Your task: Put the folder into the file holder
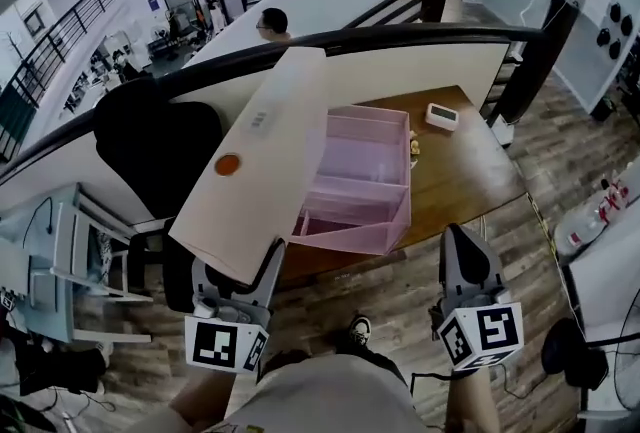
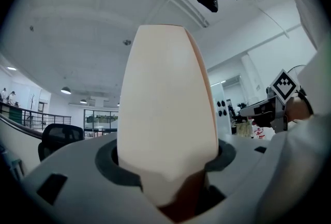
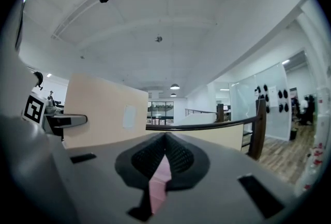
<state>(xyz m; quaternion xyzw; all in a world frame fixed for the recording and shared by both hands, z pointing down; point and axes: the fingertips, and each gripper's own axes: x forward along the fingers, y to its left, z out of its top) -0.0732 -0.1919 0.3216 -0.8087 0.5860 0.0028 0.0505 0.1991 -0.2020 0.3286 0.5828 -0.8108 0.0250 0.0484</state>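
Logged cream folder (image 1: 262,161) clamped in left gripper (image 1: 243,273), slanting toward 1 o'clock beside pink file holder (image 1: 365,186). Logged right gripper (image 1: 463,246) clenched, empty, at holder's 5 o'clock.

Small white gadget (image 1: 441,115) on wooden table (image 1: 470,171); black chair (image 1: 155,146) at left.

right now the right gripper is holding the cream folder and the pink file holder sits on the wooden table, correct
One slip: the left gripper holds the cream folder, as the left gripper view shows; the right gripper is shut on nothing. The pink file holder does sit on the wooden table.
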